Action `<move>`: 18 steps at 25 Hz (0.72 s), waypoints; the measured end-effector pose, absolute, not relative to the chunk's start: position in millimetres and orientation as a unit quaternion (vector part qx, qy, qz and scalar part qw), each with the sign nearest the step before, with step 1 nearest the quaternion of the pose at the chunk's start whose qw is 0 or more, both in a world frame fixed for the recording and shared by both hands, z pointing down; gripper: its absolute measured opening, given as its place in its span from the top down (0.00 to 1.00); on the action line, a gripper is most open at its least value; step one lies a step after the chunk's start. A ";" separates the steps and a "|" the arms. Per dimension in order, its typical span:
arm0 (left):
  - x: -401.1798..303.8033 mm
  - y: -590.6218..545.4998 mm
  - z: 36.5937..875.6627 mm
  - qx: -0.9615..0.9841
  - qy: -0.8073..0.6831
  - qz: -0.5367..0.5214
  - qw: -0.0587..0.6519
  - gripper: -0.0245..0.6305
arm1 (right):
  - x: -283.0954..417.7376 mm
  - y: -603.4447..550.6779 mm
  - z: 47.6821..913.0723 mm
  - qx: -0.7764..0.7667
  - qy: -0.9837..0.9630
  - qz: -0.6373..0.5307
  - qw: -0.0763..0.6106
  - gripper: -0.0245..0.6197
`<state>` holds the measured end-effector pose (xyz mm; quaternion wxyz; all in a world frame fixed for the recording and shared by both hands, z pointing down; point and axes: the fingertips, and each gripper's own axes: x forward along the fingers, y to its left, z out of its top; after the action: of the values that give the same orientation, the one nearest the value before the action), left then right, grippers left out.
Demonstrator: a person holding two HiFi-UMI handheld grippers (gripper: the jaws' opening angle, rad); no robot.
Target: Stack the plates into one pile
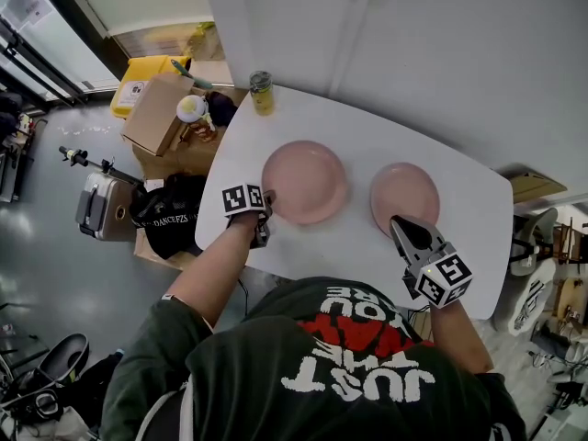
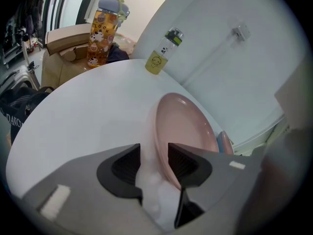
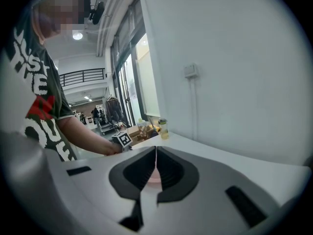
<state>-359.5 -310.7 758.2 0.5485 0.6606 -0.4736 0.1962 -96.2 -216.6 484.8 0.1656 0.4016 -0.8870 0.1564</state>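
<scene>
On the tabletop (image 1: 367, 127), the left tongs (image 2: 154, 153) stand open around the rim of the left pink plate (image 1: 305, 180). The right tongs (image 3: 155, 166) are closed, with the tips at the rim of the right pink plate (image 1: 404, 194).

White table (image 1: 303, 122) against a plain white wall (image 1: 413, 35). Grey floor (image 1: 55, 265) fills the left, with a cardboard box (image 1: 156, 108) and yellow bin (image 1: 152, 69) at upper left. Tall windows (image 3: 129, 77) stand centre-left in the right gripper view.

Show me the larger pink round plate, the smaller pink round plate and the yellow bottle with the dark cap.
larger pink round plate (image 1: 304, 181): head view, its centre.
smaller pink round plate (image 1: 402, 191): head view, its centre.
yellow bottle (image 1: 264, 101): head view, its body.
</scene>
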 end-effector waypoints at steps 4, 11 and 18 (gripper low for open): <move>-359.9 -312.0 758.8 0.665 -0.480 0.211 0.532 0.81 | -96.4 -213.8 485.0 0.402 -0.887 0.156 0.167 0.95; -363.1 -315.8 758.4 0.650 -0.495 0.199 0.541 0.91 | -95.9 -207.5 483.7 0.410 -0.883 0.155 0.165 0.95; -365.5 -313.0 757.4 0.645 -0.495 0.186 0.551 0.91 | -97.0 -203.9 482.5 0.411 -0.883 0.155 0.165 0.95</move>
<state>-365.5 -313.0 757.4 0.5514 0.6454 -0.4946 0.1864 -97.0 -203.9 482.5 0.1653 0.4110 -0.8830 0.1553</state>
